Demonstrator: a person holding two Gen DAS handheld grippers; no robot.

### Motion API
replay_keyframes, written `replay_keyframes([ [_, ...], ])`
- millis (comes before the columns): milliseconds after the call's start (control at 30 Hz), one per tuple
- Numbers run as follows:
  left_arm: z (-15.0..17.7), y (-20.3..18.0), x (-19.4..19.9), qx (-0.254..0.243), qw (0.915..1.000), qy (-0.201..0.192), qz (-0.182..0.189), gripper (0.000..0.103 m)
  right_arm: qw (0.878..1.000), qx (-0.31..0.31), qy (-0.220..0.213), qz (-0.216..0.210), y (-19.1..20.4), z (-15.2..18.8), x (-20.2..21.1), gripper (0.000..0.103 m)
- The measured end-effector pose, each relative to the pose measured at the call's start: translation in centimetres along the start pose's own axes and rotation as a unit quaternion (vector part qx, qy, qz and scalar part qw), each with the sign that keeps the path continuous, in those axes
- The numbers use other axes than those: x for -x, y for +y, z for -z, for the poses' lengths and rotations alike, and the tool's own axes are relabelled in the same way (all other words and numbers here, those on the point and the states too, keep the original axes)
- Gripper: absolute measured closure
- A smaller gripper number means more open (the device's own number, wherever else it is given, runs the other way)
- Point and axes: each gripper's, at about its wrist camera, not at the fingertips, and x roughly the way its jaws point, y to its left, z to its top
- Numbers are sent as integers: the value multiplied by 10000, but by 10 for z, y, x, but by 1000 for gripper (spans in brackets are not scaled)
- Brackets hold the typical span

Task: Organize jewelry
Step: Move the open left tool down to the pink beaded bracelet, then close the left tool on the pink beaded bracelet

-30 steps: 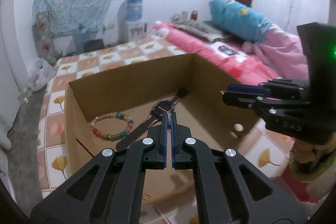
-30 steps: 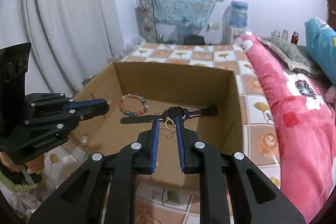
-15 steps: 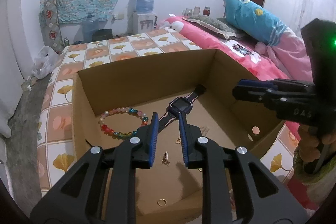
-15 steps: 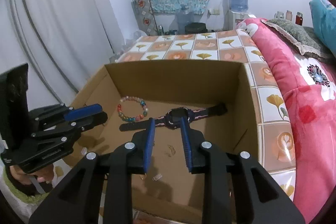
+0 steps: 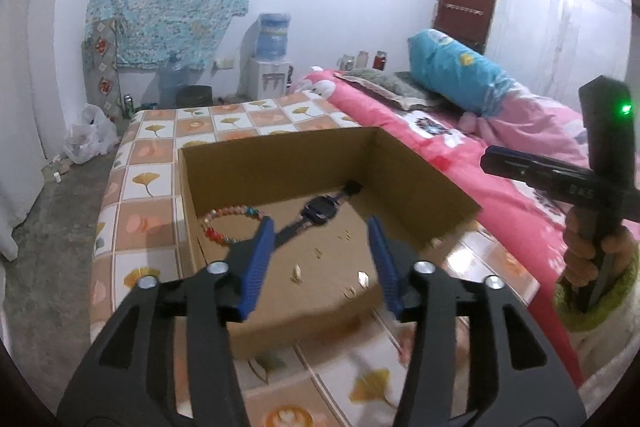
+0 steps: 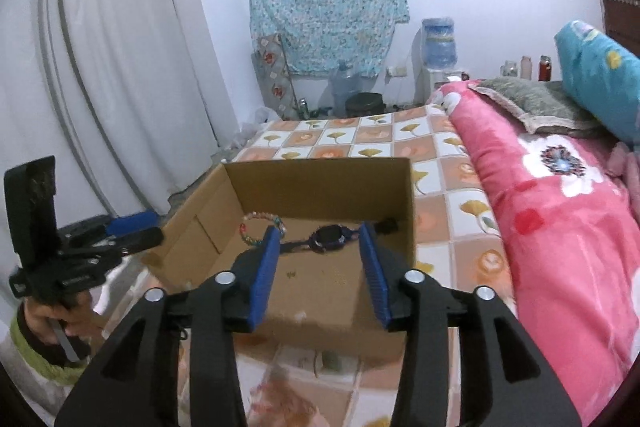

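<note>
Setting: an open cardboard box (image 5: 280, 163) sits on a bed covered with a checked orange-and-white sheet (image 5: 148, 183), a pink blanket (image 6: 560, 227) along its right side.
Left gripper (image 5: 320, 231): released, its blue-padded jaws have just been opening and stand apart with nothing between them, poised above the near edge of the box.
Right gripper (image 6: 320, 243): also released, its jaws have just been opening and grip nothing, hovering over the near wall of the box.
Bead bracelet (image 5: 228, 223): lies flat on the box floor at the left, close to the left wall, partly hidden behind a left-gripper finger.
Watch (image 5: 320, 209): dark, strap stretched out, lies across the far middle of the box floor, just right of the bracelet.
Small gold pieces (image 5: 296, 273): several lie scattered loose on the near part of the box floor, apart from one another; too small to tell their kind.
Person: a hand (image 5: 584, 251) in a green cuff grips the right gripper's handle at the far right of the left wrist view.
Background: a patterned blue cloth (image 6: 324, 11) hangs on the far wall beside a water dispenser (image 6: 438, 55).
</note>
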Motion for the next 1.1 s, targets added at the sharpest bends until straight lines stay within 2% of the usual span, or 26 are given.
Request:
replay_keyframes([
  [33,5,-4,8,-60,10000,-7,40,51,10000,-16,17,34,-1,4,5,58],
  [100,16,-12,21,-169,9998,10,106,43,9999,-98,72,80,-4,16,14,56],
  [233,40,-34,36,-323,9991,114,256,39,9988,-393,276,107,-14,43,26,56],
  [367,64,-49,23,-170,9981,428,399,38,9970,-573,521,89,-17,66,26,56],
  [467,83,-60,-3,-134,9964,765,343,39,9948,-671,753,133,-16,84,18,56],
  [567,94,-66,-25,-276,9945,988,217,54,9926,-767,931,121,-17,96,9,56],
  [667,102,-72,-45,-385,9916,1212,220,62,9906,-872,1055,20,-20,105,1,56],
  [867,111,-87,-75,-771,9857,1480,225,66,9863,-1025,1286,-136,-27,112,-20,56],
  [1033,120,-95,-101,-1103,9772,1816,2,78,9838,-1063,1429,-214,-29,117,-35,56],
  [1100,120,-98,-101,-1268,9762,1759,-10,79,9830,-1066,1475,-225,-29,118,-40,56],
])
